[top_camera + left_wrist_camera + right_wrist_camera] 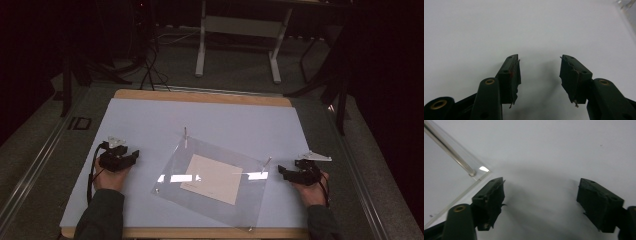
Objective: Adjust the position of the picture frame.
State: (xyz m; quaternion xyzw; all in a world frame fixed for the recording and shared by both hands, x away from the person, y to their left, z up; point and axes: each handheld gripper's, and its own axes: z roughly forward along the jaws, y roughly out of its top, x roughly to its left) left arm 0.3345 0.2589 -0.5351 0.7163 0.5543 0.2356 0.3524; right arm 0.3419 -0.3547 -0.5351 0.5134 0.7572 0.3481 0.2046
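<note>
A clear acrylic sheet (210, 185) lies tilted in the middle of the table with a cream paper (212, 178) in it. Thin upright pins stand at its far corner (185, 134) and its right corner (266, 163). My left gripper (134, 155) rests on the table left of the sheet, a hand's width from it, open and empty; its jaws (540, 58) stand wide over bare surface. My right gripper (281, 172) sits just right of the sheet's right corner, open, nothing between its fingers (541, 182). The right gripper view has the sheet's corner (480, 176) and its pin (451, 151) beside the left jaw.
The table top (150, 120) is pale blue-white on a wooden board. Beyond the table stands a white desk frame (240, 30) on a dark floor, with cables and black stands (150, 65) at the back left. A metal rail (30, 165) runs along the left.
</note>
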